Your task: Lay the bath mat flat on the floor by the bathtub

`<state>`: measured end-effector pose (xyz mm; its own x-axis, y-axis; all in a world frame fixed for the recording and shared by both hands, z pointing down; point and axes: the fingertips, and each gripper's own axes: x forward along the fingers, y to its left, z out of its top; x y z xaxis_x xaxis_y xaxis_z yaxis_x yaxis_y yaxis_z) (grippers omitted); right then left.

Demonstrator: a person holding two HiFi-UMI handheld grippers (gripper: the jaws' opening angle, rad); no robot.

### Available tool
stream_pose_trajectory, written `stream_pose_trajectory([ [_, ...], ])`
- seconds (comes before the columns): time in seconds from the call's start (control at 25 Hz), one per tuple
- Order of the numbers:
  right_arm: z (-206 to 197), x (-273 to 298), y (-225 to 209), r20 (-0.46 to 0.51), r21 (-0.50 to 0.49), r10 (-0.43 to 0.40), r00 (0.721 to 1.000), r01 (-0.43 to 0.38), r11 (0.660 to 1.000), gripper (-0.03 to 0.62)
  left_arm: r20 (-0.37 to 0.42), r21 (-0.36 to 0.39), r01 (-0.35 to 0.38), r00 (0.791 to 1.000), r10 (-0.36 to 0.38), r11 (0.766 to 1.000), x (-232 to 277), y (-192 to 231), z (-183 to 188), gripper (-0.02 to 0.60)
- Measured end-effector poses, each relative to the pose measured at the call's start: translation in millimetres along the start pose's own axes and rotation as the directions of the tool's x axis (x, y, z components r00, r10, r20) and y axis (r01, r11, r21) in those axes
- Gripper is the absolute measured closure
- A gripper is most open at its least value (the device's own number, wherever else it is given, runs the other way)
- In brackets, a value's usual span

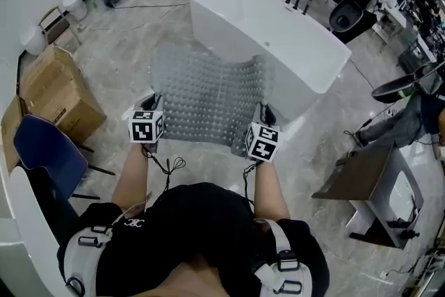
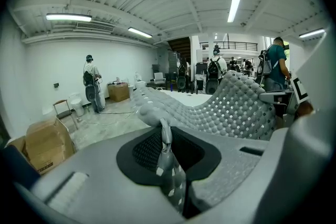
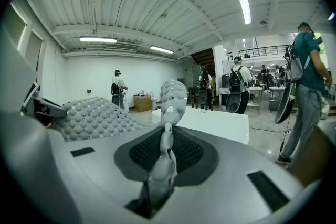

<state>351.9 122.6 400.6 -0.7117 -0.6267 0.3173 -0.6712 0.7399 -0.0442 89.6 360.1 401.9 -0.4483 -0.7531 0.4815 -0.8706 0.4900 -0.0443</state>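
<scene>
A grey, bubbled bath mat (image 1: 205,95) with small holes hangs spread between my two grippers, above the floor beside the white bathtub (image 1: 268,30). My left gripper (image 1: 150,110) is shut on the mat's near left corner, and its edge (image 2: 165,152) is pinched between the dark pads. My right gripper (image 1: 264,120) is shut on the near right corner, where the mat's edge (image 3: 164,157) rises folded from the jaws. The mat's far edge droops toward the tub, and its right side curls upward.
Cardboard boxes (image 1: 55,95) and a blue chair (image 1: 45,153) stand at my left. A dark stool or table (image 1: 365,174) sits at my right past the tub's end. Several people (image 2: 90,83) with backpacks stand in the background. A cable (image 1: 142,5) lies on the floor behind the tub.
</scene>
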Motion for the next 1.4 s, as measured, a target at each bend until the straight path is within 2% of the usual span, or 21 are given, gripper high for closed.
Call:
stream_pose_trajectory([
  [0.4,-4,-10,39,0.004,-0.016,0.010,1.000,-0.010,1.000,0.543,0.026,-0.030,-0.019,0.999,0.020,0.999,-26,39,-17,0.529],
  [0.76,-26,-20,92,-0.030,-0.030,0.013,0.999,-0.014,0.999,0.543,0.001,-0.048,-0.007,1.000,0.007,0.999,-44,76,-45,0.528],
  [0.92,-31,-19,98,-0.041,-0.027,0.016,0.999,-0.017,0.999,0.542,-0.002,-0.043,-0.010,1.000,0.010,0.999,-47,82,-52,0.528],
  [1.16,-36,0,97,-0.039,-0.012,0.015,0.999,-0.015,1.000,0.542,-0.010,-0.032,-0.001,1.000,0.000,1.000,-26,86,-50,0.528],
  [1.4,-32,53,94,-0.055,0.001,0.014,0.998,-0.014,1.000,0.543,-0.029,-0.026,0.000,1.000,0.000,1.000,21,102,-34,0.525],
])
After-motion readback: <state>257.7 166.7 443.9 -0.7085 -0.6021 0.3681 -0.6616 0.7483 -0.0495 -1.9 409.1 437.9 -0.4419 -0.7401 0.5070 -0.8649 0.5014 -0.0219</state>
